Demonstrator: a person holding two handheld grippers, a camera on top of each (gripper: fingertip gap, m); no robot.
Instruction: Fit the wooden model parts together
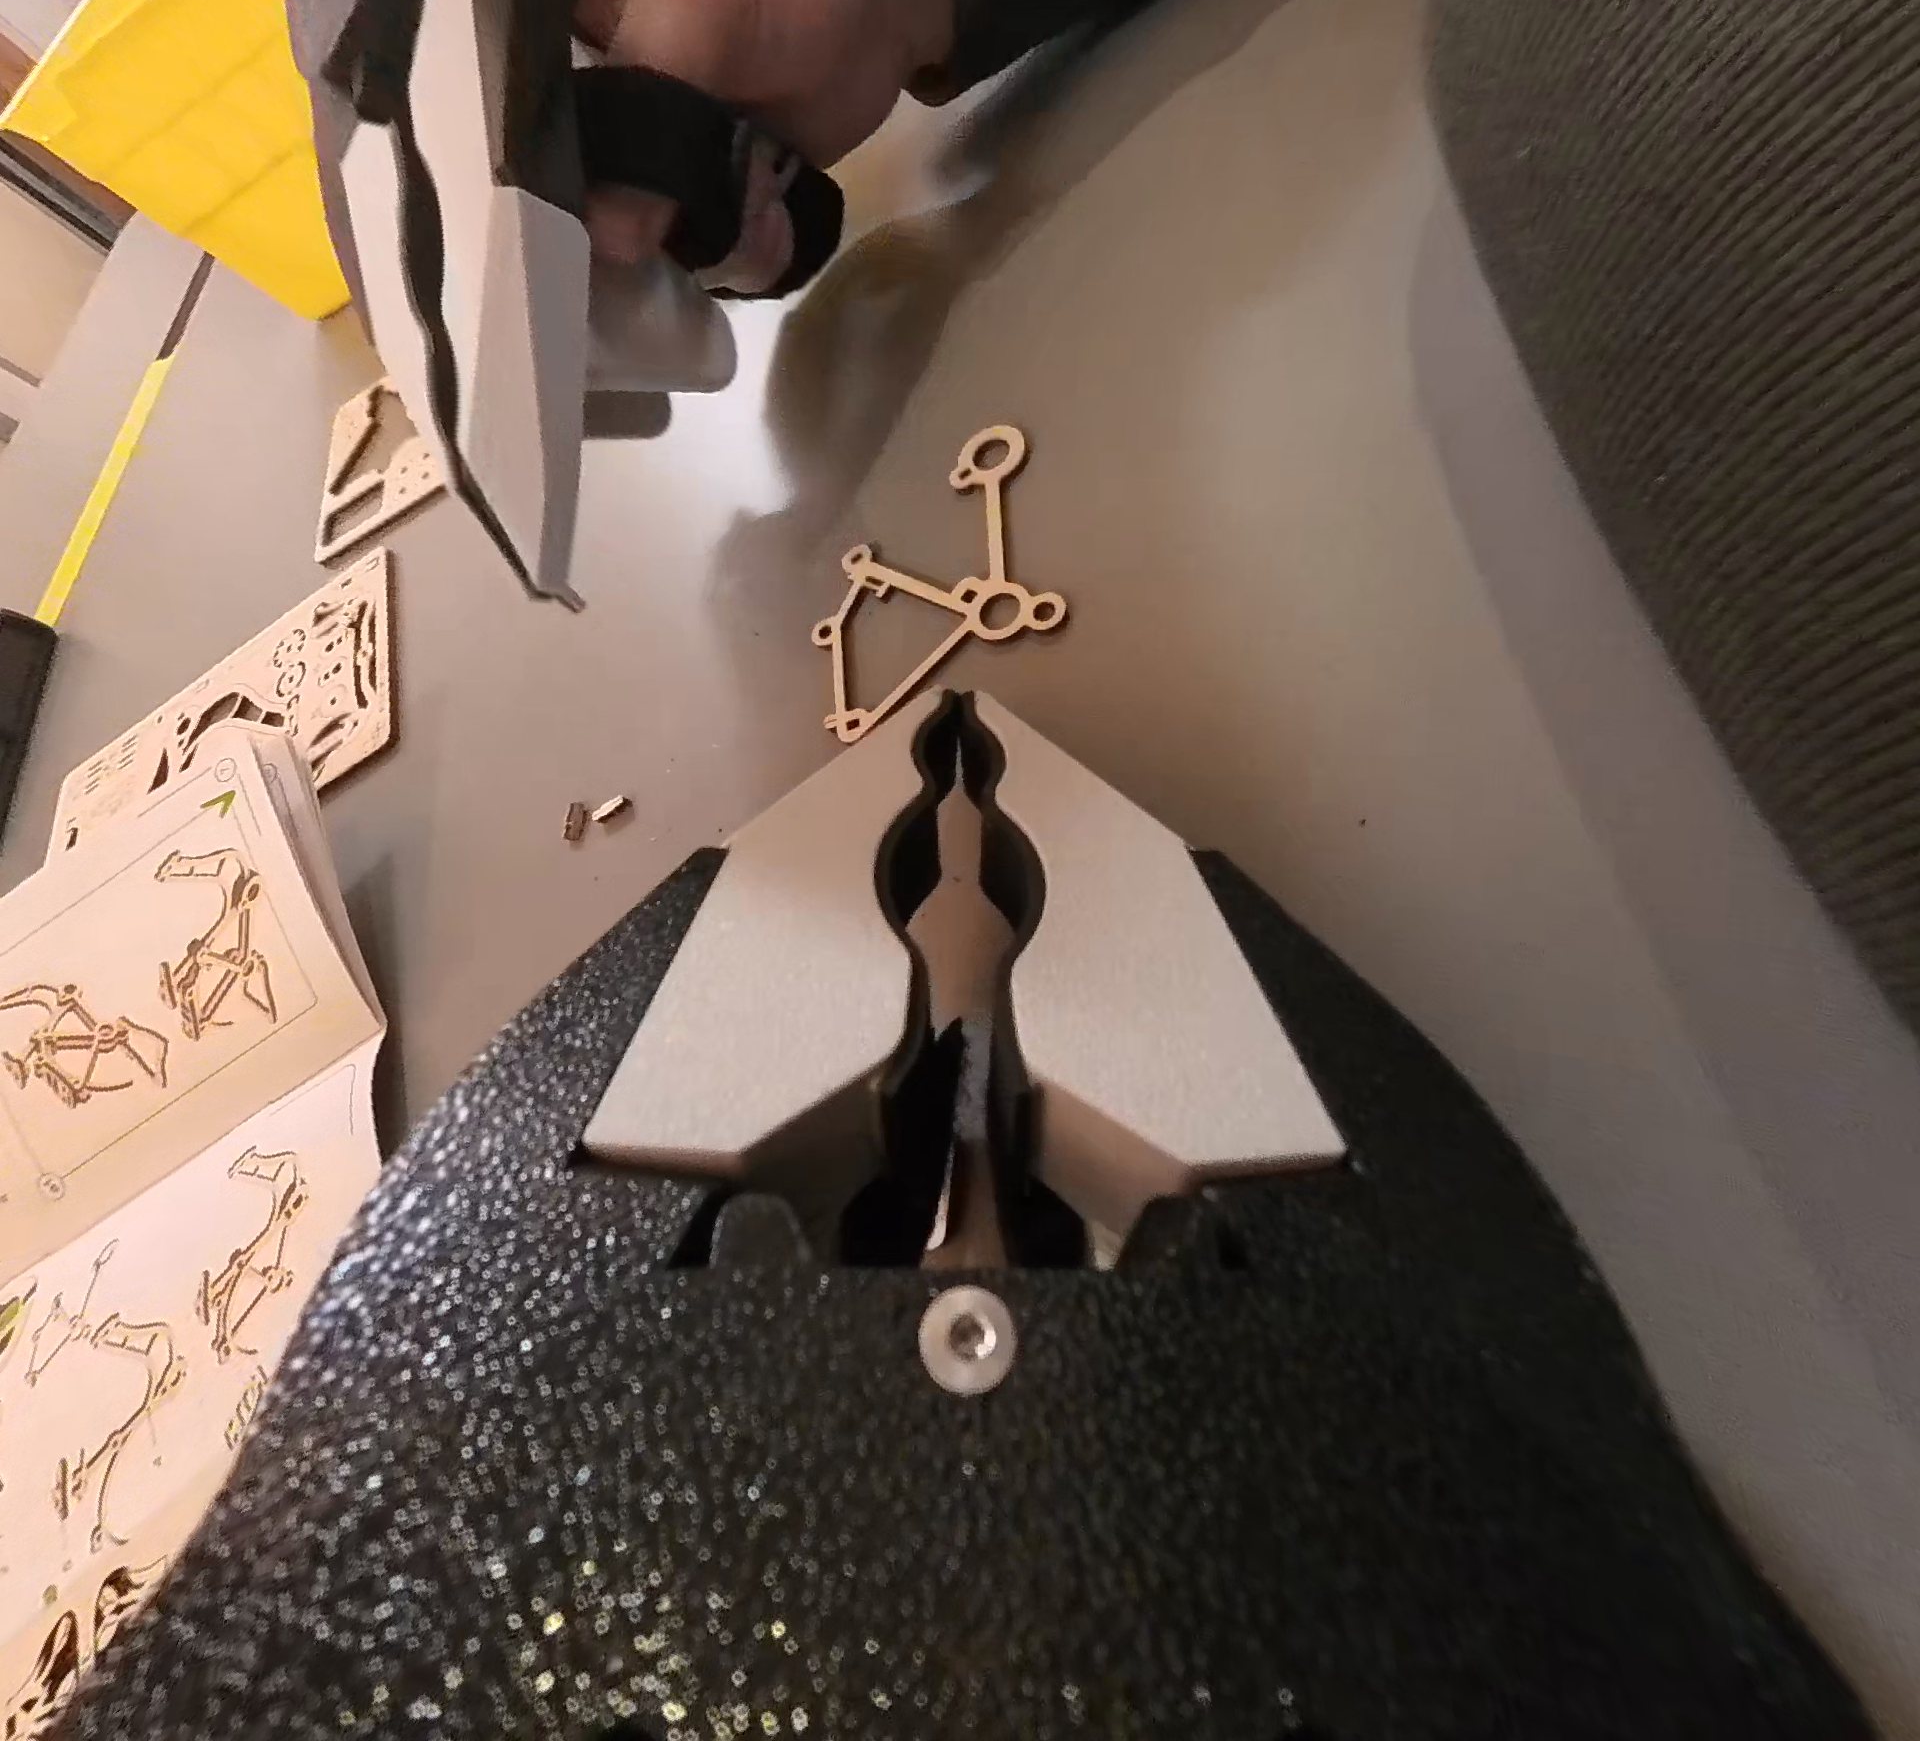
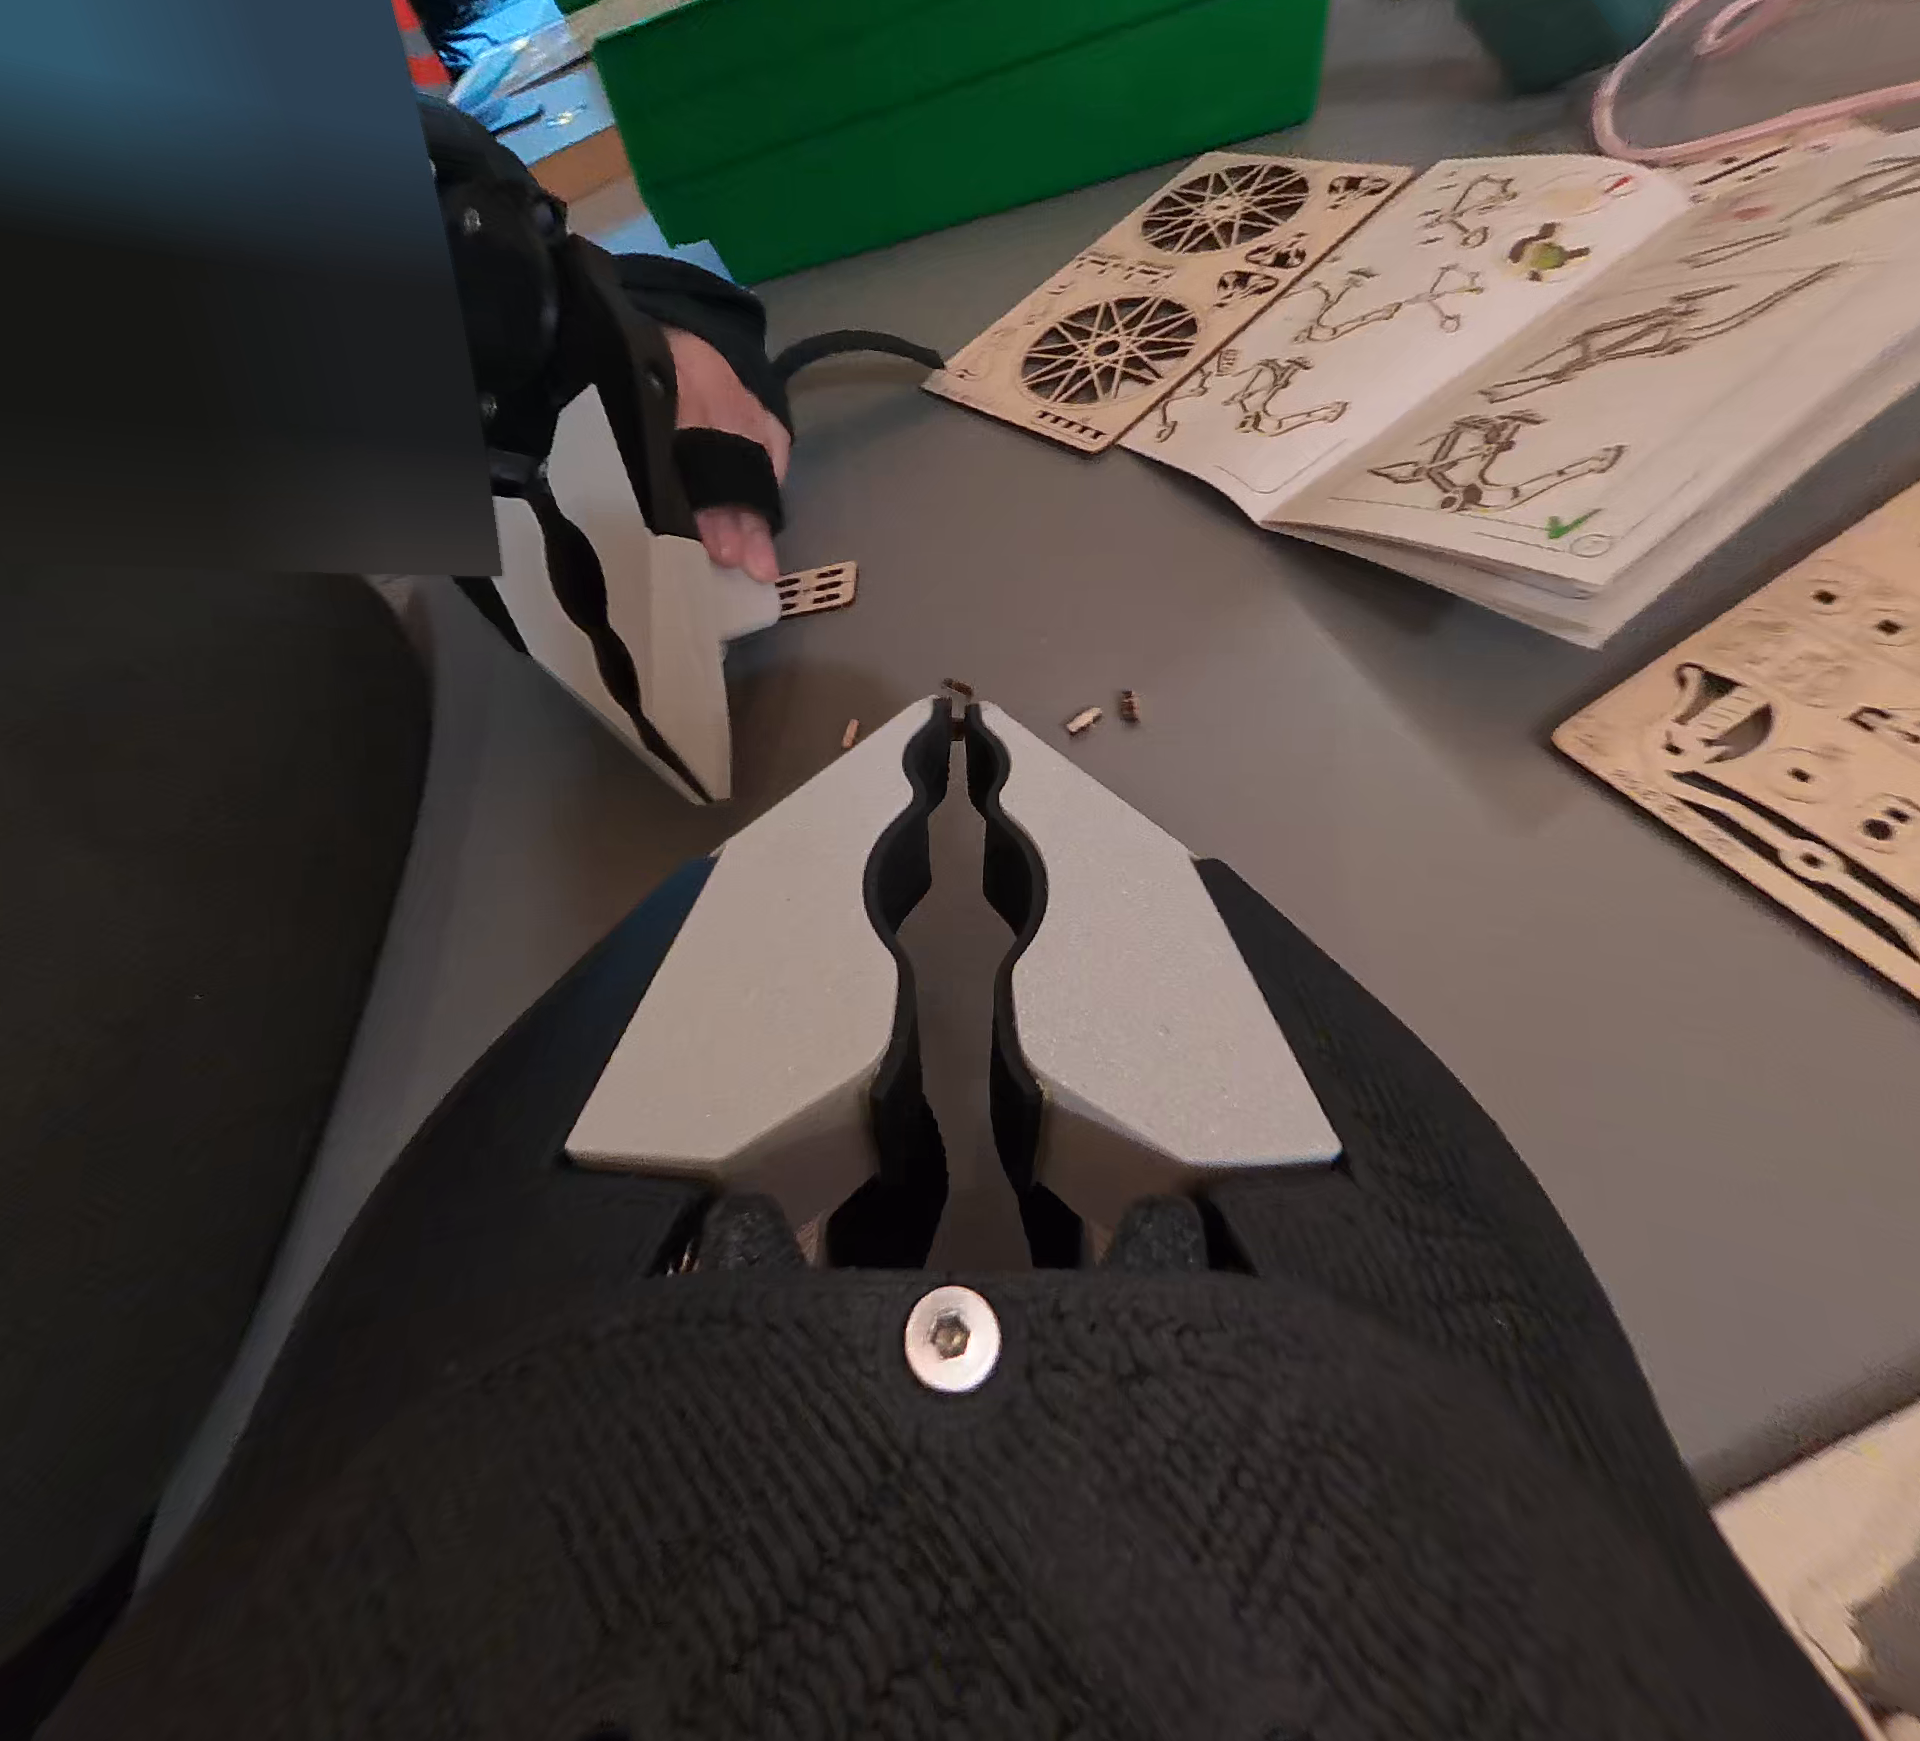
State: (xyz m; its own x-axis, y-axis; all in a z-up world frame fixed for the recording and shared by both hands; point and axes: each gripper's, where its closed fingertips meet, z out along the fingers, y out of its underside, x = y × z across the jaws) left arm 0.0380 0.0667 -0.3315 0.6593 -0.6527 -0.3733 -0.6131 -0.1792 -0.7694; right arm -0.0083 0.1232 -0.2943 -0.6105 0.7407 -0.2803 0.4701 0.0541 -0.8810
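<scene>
A thin wooden frame part [image 1: 940,616] with rings and struts lies flat on the grey table [image 1: 1195,756]. My left gripper [image 1: 958,699] is shut just in front of the frame's near edge, with nothing showing between its tips. It also shows in the right wrist view [image 2: 691,782], pointing down at the table. My right gripper [image 2: 956,715] is shut on a tiny wooden peg [image 2: 953,710] pinched at the very tips, above the table. In the left wrist view the right gripper [image 1: 556,592] hangs at the upper left, to the left of the frame.
Loose small pegs [image 2: 1084,720] [image 1: 597,813] and a small slotted wooden piece [image 2: 818,590] lie on the table. An open instruction booklet [image 2: 1455,403] and cut wooden sheets [image 2: 1164,309] [image 2: 1766,756] lie to the right. A green bin [image 2: 966,60] stands behind, a yellow bin [image 1: 187,133] farther off. Left tips to right tips: about 8 cm.
</scene>
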